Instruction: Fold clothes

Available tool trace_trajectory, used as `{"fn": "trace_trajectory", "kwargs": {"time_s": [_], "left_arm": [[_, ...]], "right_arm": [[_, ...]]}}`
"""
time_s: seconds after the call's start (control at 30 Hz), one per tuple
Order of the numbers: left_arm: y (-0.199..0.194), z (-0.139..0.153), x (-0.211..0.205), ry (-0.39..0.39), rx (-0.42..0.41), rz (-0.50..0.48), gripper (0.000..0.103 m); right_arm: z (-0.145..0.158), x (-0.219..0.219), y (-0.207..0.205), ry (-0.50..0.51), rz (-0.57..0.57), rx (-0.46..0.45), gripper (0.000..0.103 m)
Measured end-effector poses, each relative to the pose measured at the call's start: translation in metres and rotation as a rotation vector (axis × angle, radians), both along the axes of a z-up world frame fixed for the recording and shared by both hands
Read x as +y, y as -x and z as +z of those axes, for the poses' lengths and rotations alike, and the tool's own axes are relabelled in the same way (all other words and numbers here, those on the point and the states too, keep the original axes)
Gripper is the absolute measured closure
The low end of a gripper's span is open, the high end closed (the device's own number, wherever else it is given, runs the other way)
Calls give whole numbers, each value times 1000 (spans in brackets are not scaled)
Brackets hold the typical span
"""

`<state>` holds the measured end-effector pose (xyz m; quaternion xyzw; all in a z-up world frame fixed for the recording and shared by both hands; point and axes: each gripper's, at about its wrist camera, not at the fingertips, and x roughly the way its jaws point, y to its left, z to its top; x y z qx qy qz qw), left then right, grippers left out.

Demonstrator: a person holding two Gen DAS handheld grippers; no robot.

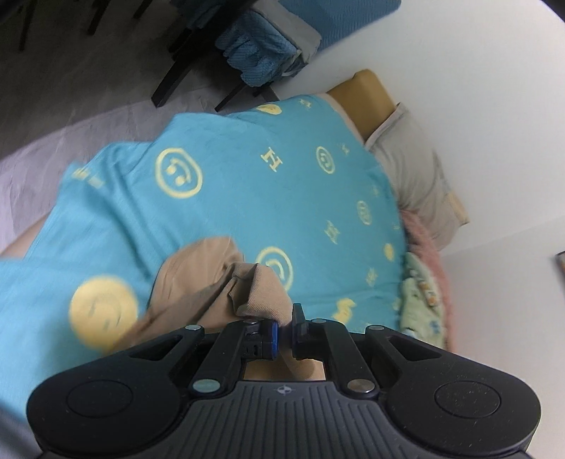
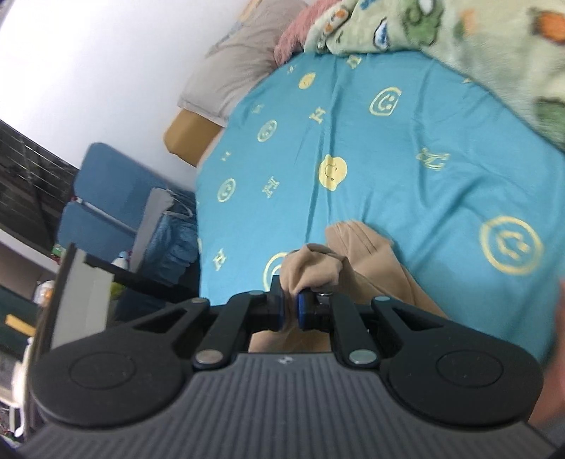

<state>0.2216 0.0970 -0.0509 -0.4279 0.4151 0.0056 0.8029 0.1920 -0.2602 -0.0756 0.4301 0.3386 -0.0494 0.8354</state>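
Note:
A tan garment (image 1: 197,282) hangs bunched above a blue bedsheet (image 1: 247,183) printed with yellow smiley faces. My left gripper (image 1: 284,333) is shut on a fold of the tan cloth, which bulges out just ahead of the fingers. In the right wrist view the same tan garment (image 2: 367,257) trails off to the right over the sheet (image 2: 406,176). My right gripper (image 2: 289,310) is shut on another bunched edge of it. The rest of the garment below the grippers is hidden.
A beige pillow (image 1: 413,169) and a tan headboard (image 1: 367,95) lie at the head of the bed by a white wall. A green patterned blanket (image 2: 459,46) and pink fluffy cloth (image 2: 296,31) lie along one side. A blue chair (image 1: 268,49) stands beside the bed.

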Motion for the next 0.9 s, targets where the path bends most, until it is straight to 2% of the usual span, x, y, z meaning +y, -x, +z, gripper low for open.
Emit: {"fn": "trace_trajectory", "kwargs": {"time_s": [0.13, 0.27, 0.37, 0.47, 0.57, 0.63, 0.67, 0.7, 0.73, 0.77, 0.8, 0.87, 0.9], "left_arm": [[-41, -27, -9, -64, 28, -51, 95], [-62, -53, -9, -88, 38, -90, 95], [-74, -65, -9, -118, 25, -111, 95], [-78, -75, -11, -156, 7, -130, 95], [-74, -80, -17, -202, -50, -175, 93], [-71, -82, -20, -229, -76, -200, 90], [-69, -82, -21, -240, -85, -211, 82], [-67, -79, -22, -239, -98, -224, 64], [-65, -76, -22, -239, -111, -237, 54], [-62, -71, -24, -243, -130, -255, 35], [-58, -65, -25, -246, -151, -275, 20], [-50, -53, -30, -239, -250, -364, 11], [-46, -50, -32, -268, -281, -387, 10]], "right_arm": [[-38, -9, -40, -12, 35, 51, 91], [-64, -10, -54, 11, 93, 32, 91], [-69, -7, -63, 25, 116, 8, 90], [-76, -6, -78, 16, 116, 27, 90], [-82, -9, -82, 6, 117, 45, 90], [-83, -11, -81, -6, 123, 45, 86], [-81, -11, -79, -8, 132, 39, 78], [-79, -11, -78, -10, 141, 32, 56], [-75, -10, -75, -12, 152, 17, 41], [-70, -9, -72, -12, 166, -8, 16], [-65, -7, -68, -13, 180, -33, 12], [-53, -2, -60, 14, 215, -72, 14], [-47, 1, -56, 33, 228, -92, 14]]}}
